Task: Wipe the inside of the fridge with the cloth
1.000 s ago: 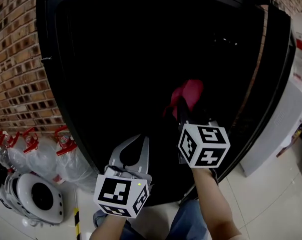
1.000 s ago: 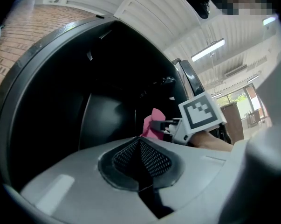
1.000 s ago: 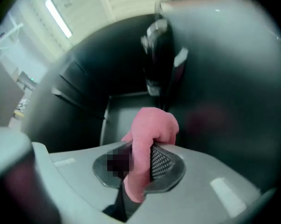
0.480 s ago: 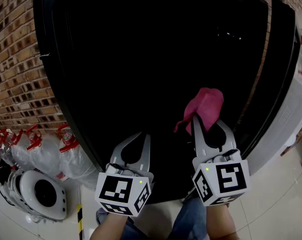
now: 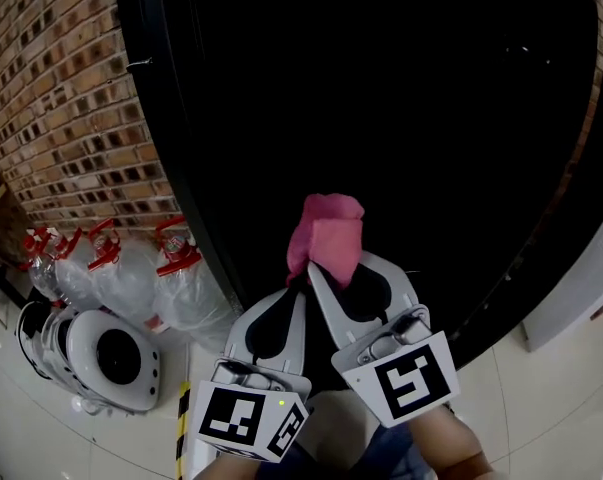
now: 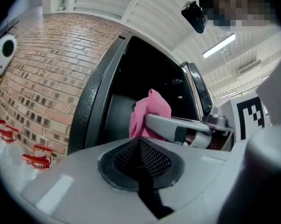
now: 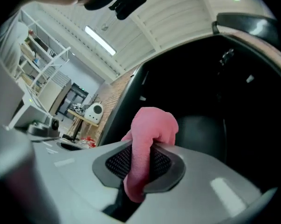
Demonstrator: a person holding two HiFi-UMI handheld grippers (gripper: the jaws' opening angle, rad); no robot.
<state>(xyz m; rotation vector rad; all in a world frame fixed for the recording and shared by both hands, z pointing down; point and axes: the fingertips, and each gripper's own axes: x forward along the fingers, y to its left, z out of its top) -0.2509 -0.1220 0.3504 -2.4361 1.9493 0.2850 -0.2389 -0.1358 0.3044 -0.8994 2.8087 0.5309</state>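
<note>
The cloth [image 5: 326,236] is clamped in the right gripper [image 5: 314,268] before the fridge [image 5: 381,88], while the left gripper [image 5: 297,298] is kept closed, empty.

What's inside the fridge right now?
Too dark to tell: no shelves or contents show inside the fridge. The pink cloth, clamped in the right gripper's jaws, sits before the opening and hides a patch of it.

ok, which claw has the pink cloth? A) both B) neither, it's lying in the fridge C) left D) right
D: the cloth is pinched in the right claw, while the left claw next to it is shut with nothing in it.
</note>
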